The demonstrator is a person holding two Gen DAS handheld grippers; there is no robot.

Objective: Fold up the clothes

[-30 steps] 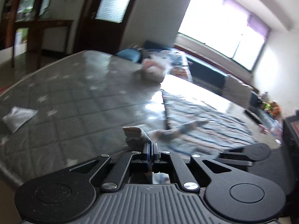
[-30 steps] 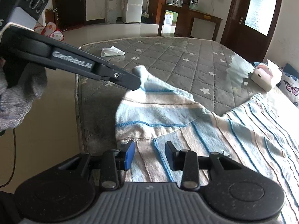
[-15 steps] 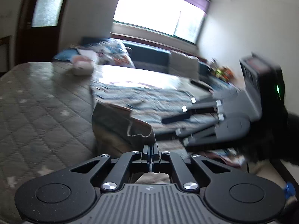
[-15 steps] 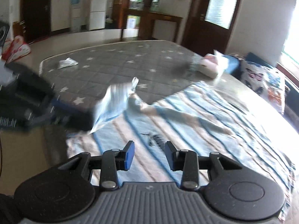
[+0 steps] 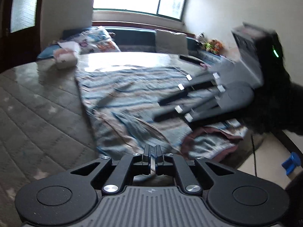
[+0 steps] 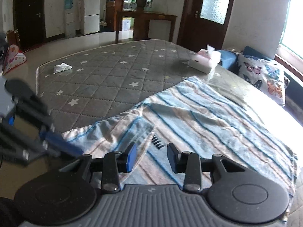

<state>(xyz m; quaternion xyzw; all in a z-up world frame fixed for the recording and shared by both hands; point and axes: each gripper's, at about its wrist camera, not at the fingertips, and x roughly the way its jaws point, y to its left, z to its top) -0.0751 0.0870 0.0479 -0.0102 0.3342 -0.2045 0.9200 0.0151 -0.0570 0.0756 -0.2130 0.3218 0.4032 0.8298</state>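
Note:
A blue, white and beige striped cloth [image 6: 208,117] lies spread over the near part of the grey star-quilted mattress [image 6: 113,79]. Its near-left corner is folded over on itself. My left gripper [image 5: 152,151] is shut, and the cloth's [image 5: 132,98] near edge runs into its closed tips. In the right wrist view the left gripper [image 6: 62,145] shows blurred at the cloth's left edge. My right gripper [image 6: 152,156] stands open just above the cloth with nothing between its fingers. In the left wrist view the right gripper [image 5: 161,109] hovers blurred over the cloth's right side.
A pink tissue box [image 6: 203,62] sits on the mattress beyond the cloth, with a butterfly pillow [image 6: 263,75] to its right. A white crumpled packet [image 6: 61,68] lies near the far-left mattress edge. A dark remote [image 5: 191,59] rests at the back. Bare floor runs along the bed's left side.
My left gripper swung right and lowered the lifted cloth corner, which now lies low over the rest of the cloth. My right gripper shifted right over the cloth, still open.

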